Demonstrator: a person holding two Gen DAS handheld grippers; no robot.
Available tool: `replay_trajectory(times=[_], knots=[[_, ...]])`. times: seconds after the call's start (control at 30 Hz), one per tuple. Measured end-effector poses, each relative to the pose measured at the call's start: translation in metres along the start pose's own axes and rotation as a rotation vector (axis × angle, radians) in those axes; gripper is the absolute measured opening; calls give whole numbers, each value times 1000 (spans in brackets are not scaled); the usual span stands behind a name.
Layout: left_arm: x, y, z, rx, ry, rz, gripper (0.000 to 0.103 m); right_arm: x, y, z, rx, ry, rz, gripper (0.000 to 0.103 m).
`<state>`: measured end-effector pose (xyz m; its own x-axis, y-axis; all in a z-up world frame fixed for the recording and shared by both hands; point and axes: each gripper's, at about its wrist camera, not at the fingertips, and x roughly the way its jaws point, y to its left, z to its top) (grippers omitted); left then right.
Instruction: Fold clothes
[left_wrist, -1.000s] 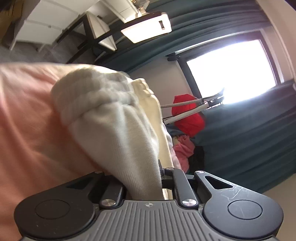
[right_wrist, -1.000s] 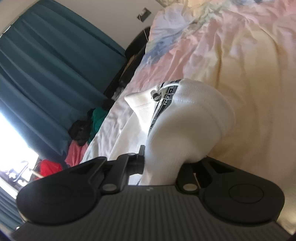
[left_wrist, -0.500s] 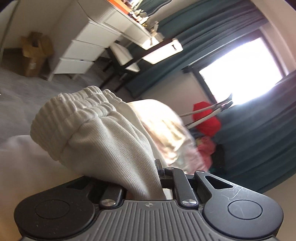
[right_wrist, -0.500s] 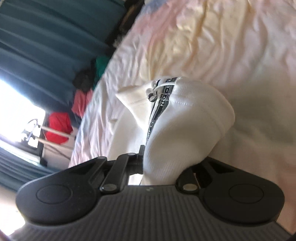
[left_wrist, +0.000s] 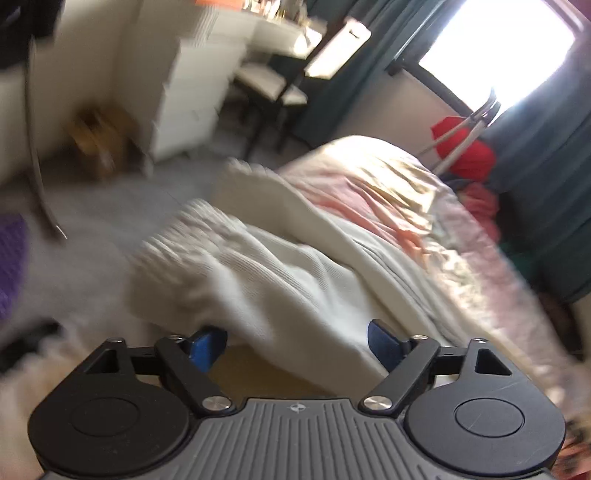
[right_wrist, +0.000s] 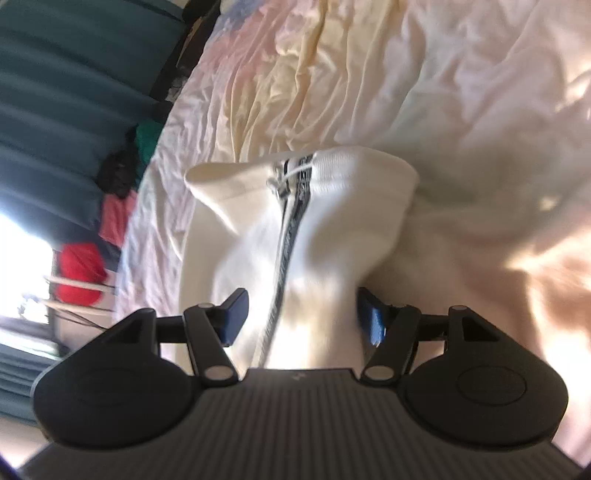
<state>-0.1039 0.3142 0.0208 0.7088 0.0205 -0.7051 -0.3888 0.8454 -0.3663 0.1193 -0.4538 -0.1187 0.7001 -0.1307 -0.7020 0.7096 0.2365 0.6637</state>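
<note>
A cream-white knit garment (left_wrist: 280, 280) lies along the near edge of the bed, its ribbed cuff end blurred toward the left. My left gripper (left_wrist: 297, 341) has its jaws opening; the cloth lies between the blue pads (left_wrist: 205, 347) but they stand off it. In the right wrist view the same garment's (right_wrist: 317, 229) waistband end, with a black-and-white drawstring tape (right_wrist: 291, 221), bulges up between the jaws. My right gripper (right_wrist: 301, 317) is opening too, and its pads (right_wrist: 234, 314) stand clear of the fabric.
The bed (right_wrist: 461, 92) has a wrinkled pink and yellow sheet. A white drawer unit (left_wrist: 192, 99), a chair (left_wrist: 269, 85) and a cardboard box (left_wrist: 99, 136) stand on grey carpet beyond. Teal curtains (left_wrist: 546, 184), a red cloth on a stand (left_wrist: 465, 151) and piled clothes (right_wrist: 122, 192) line the window side.
Both grippers were shut on the white garment and have let it go. The left view swung away toward the bed's edge and the cloth dropped onto the sheet.
</note>
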Motion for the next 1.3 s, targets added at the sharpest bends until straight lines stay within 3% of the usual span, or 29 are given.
replay_trajectory(times=[0.13,0.2,0.33,0.57,0.63,0.73,0.9,1.03,1.1,1.2,1.3], knots=[[-40,-31,1,147,-139,58,87,-17,17,-26,-145,-33,-48,66],[-50,-58,5,227,-192,53,87,-24,23,-35,-194,-50,-67,66],[-24,-142,11,413,-220,-77,92,-22,26,-37,-204,-55,-70,66],[102,-325,-15,750,-35,-445,89,-10,15,-28,-130,-81,-118,66],[137,-381,-32,822,4,-508,88,-8,12,-25,-112,-91,-117,66],[184,-459,-69,933,83,-598,79,-5,10,-22,-97,-110,-111,66],[281,-576,-123,1147,155,-686,75,7,8,-14,-95,-173,-108,66],[338,-646,-159,1236,191,-745,69,19,5,-4,-64,-198,-112,66],[353,-668,-177,1281,206,-746,67,23,3,0,-50,-212,-106,66],[374,-691,-201,1329,231,-738,53,30,0,4,-39,-223,-104,66],[382,-692,-209,1302,228,-792,34,34,-2,8,-17,-218,-96,66]])
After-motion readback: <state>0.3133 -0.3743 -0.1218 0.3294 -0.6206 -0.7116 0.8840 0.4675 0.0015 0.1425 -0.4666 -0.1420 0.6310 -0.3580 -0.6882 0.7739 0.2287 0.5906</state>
